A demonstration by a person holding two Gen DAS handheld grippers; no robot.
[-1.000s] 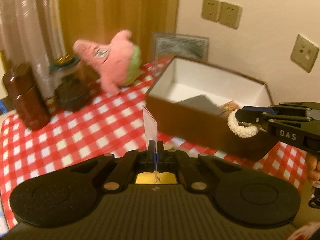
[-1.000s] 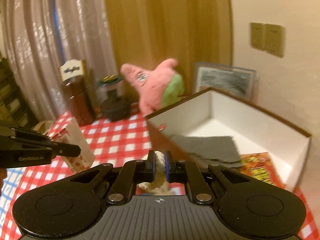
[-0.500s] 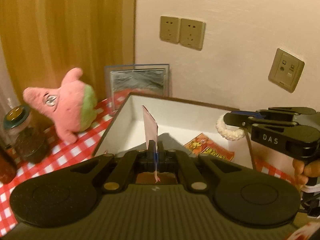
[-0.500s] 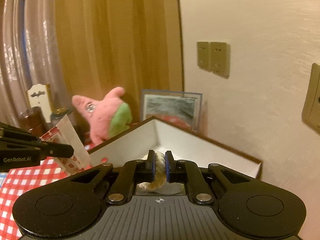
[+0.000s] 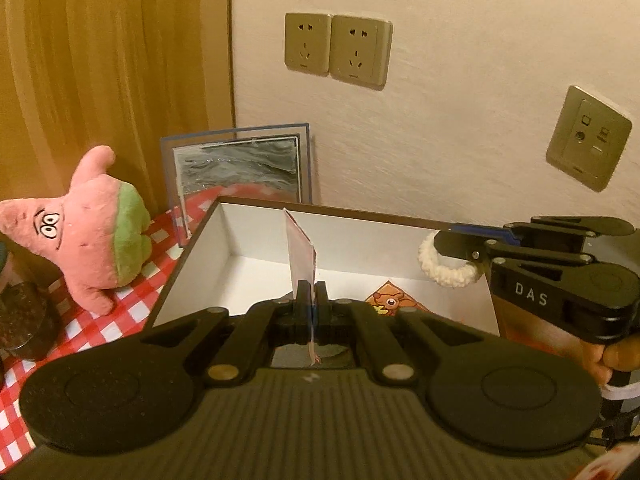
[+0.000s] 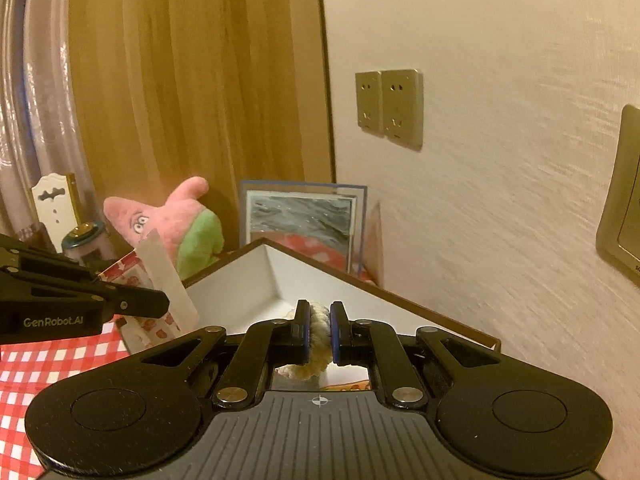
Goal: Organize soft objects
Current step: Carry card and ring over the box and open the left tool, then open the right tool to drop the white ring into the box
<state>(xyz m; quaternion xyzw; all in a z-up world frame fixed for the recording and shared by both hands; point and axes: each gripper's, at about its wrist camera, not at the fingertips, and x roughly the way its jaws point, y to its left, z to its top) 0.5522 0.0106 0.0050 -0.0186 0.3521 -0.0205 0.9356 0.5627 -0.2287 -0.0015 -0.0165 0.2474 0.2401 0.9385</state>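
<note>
Jaws of the left gripper (image 5: 310,294) pinch a thin sachet (image 5: 300,254) upright over the white-lined box (image 5: 200,248); the right gripper (image 6: 319,322), tilted downward beside it, clamps a cream scrunchie (image 6: 318,320) above the same box.

My black grippers, a cream fuzzy ring (image 5: 446,264), a red-and-white packet (image 6: 150,280), brown box (image 5: 320,216) – white inside, pink-and-green plush star (image 5: 92,236), red-and-white checked cloth (image 5: 132,304) – beige sockets (image 5: 338,50).

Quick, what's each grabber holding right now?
Left gripper: shut on a thin red-and-white packet.
Right gripper: shut on a fluffy white ring.
</note>
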